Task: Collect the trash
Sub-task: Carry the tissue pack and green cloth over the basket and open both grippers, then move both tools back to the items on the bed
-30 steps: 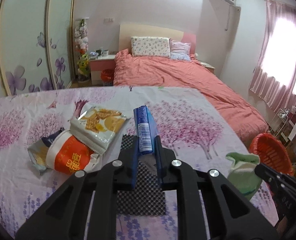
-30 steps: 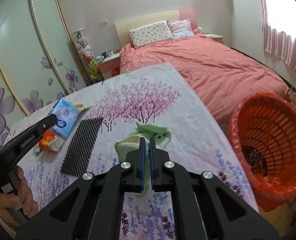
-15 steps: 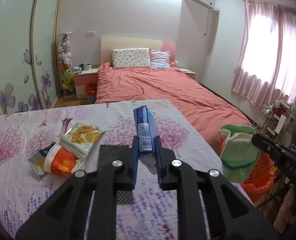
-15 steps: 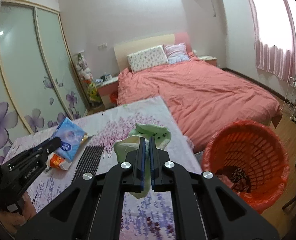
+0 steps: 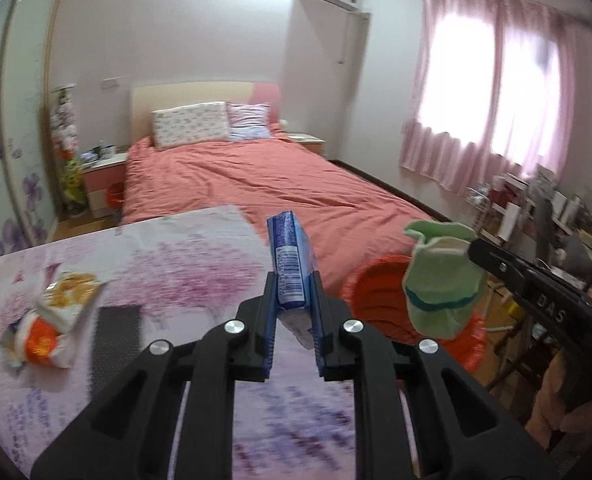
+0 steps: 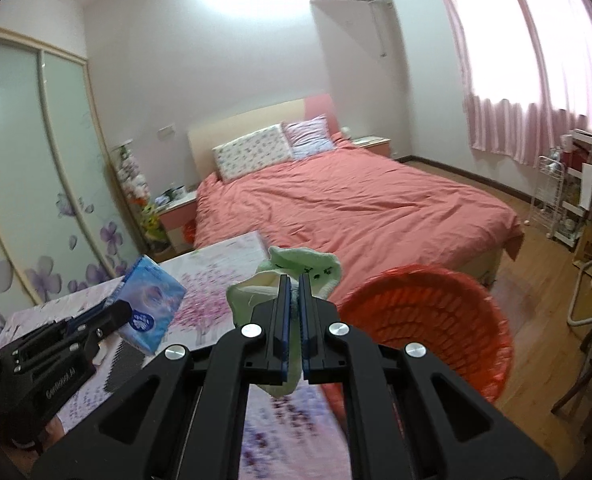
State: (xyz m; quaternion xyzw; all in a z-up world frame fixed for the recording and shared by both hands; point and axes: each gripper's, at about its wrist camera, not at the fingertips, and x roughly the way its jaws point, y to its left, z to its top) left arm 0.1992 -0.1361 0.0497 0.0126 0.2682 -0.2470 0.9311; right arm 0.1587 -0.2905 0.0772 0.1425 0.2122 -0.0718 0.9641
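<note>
While both lifted off table vs 1s ago, left gripper (image 5: 292, 292) clamps tissue pack (image 5: 292, 264), right gripper (image 6: 292, 300) pinches green sock (image 6: 307, 266), nearer basket (image 6: 435, 320).

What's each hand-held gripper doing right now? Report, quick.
Left hand-held gripper: closed on the blue tissue pack.
Right hand-held gripper: closed on the green cloth.

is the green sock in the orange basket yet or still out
Out. The green sock hangs clamped in the right gripper, beside the orange basket, not inside.

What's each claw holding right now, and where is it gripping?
Left claw pinches the blue tissue pack across its near end. Right claw is shut on the green sock mid-fabric.
</note>
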